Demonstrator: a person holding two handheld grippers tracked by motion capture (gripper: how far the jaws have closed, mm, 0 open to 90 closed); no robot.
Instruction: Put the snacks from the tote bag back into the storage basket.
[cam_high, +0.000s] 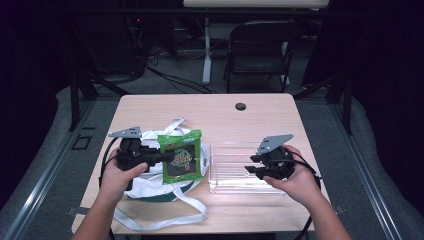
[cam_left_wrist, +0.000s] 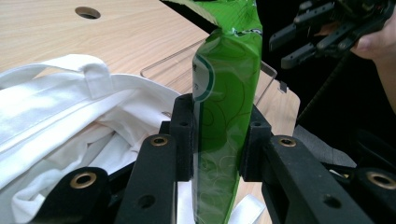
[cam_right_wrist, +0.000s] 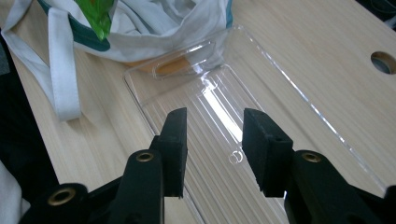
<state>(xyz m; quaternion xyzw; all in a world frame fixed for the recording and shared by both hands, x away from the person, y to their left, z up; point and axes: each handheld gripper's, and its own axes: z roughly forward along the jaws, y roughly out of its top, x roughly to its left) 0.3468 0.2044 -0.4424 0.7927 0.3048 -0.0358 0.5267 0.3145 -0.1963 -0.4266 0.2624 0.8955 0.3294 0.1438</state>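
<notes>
While the left gripper (cam_left_wrist: 217, 140) pinched the green snack packet (cam_high: 182, 156) above the white bag (cam_high: 150, 182), it looked light, crinkly, slippery; edge grip best. Right gripper (cam_right_wrist: 215, 149) stood half-open, empty, over the clear tray (cam_high: 225, 172).

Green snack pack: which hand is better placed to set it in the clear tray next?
Left. The left tool is already shut on the green snack pack, right beside the clear tray. The right tool hangs open above the tray, holding nothing.
</notes>
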